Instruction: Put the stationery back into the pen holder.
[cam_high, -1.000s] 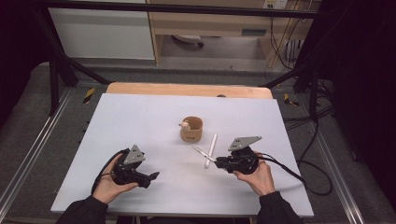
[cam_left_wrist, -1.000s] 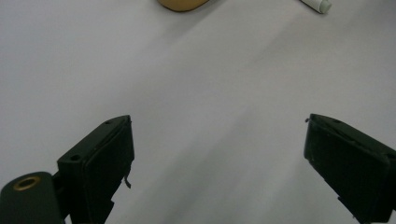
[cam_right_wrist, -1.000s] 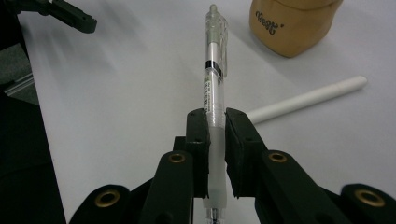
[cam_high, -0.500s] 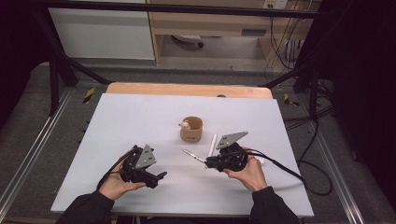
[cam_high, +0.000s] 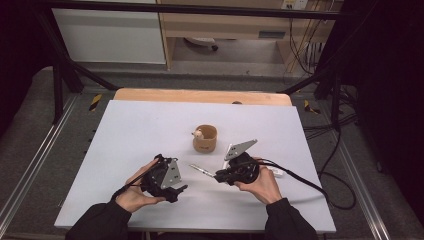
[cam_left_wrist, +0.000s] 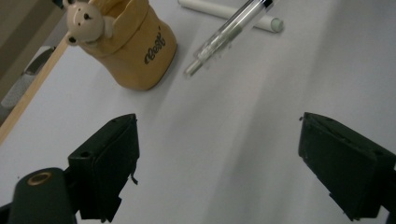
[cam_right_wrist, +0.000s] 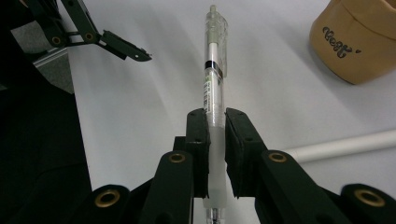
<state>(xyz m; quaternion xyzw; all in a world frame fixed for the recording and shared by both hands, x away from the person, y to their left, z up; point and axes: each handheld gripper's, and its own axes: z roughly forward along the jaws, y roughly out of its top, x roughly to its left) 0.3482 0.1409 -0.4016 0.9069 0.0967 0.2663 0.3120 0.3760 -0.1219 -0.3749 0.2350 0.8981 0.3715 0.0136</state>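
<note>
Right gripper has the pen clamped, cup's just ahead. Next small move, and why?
Probably lift the right gripper and carry the pen over the cup: the pen is clamped lengthwise, level over the table, short of the cup.

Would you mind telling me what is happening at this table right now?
A person works with two handheld grippers. The right gripper is clamped on a clear pen, held above the white table near a tan pen cup. The left gripper is open and empty, its jaws having just closed slightly. A white stick lies beside the cup.

One camera looks down from above – two ride close behind the tongs, sharing the cup (cam_high: 205, 138).
</note>
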